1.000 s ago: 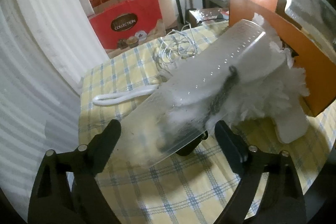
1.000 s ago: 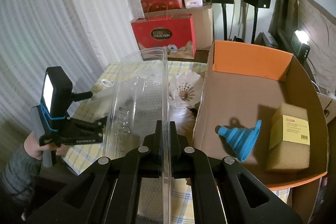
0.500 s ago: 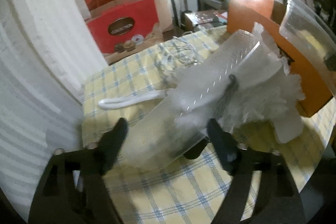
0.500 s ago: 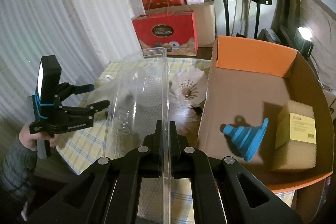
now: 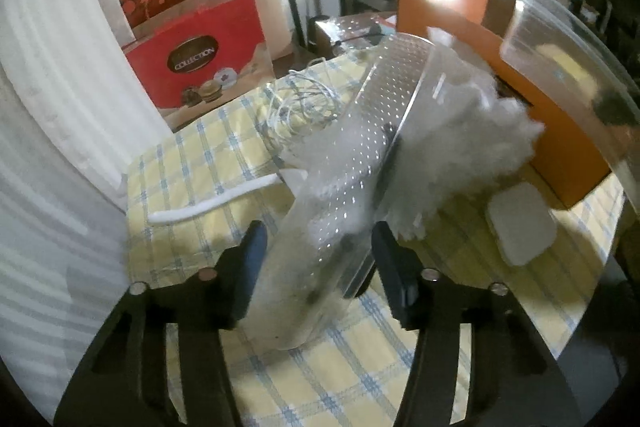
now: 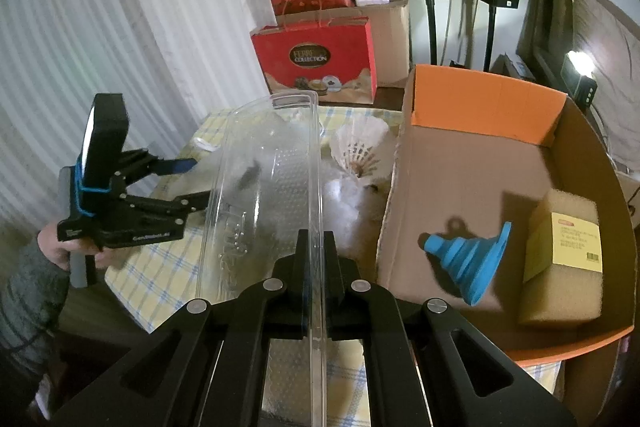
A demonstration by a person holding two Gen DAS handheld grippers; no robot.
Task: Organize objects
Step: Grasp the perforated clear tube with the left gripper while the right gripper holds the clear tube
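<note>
A clear plastic tube (image 5: 352, 163) with white shuttlecocks (image 5: 460, 131) spilling from its far end lies on the checked tablecloth. My left gripper (image 5: 320, 259) is open, its fingers on either side of the tube's near end without pressing it. My right gripper (image 6: 316, 255) is shut on the rim of a clear plastic container (image 6: 264, 195), held up over the table; the container also shows in the left wrist view (image 5: 568, 67). White shuttlecocks (image 6: 360, 147) lie beside the orange cardboard box (image 6: 476, 99).
The box holds a blue folding funnel (image 6: 468, 259) and a tan sponge block (image 6: 560, 251). A wire whisk (image 5: 304, 103), a white strip (image 5: 216, 203) and a white pad (image 5: 520, 223) lie on the cloth (image 5: 320, 379). Red gift bags (image 6: 316, 59) stand behind.
My left gripper has drawn in around the tube's near end, fingers closer together. The right gripper has lifted the clear container slightly toward the left gripper.
</note>
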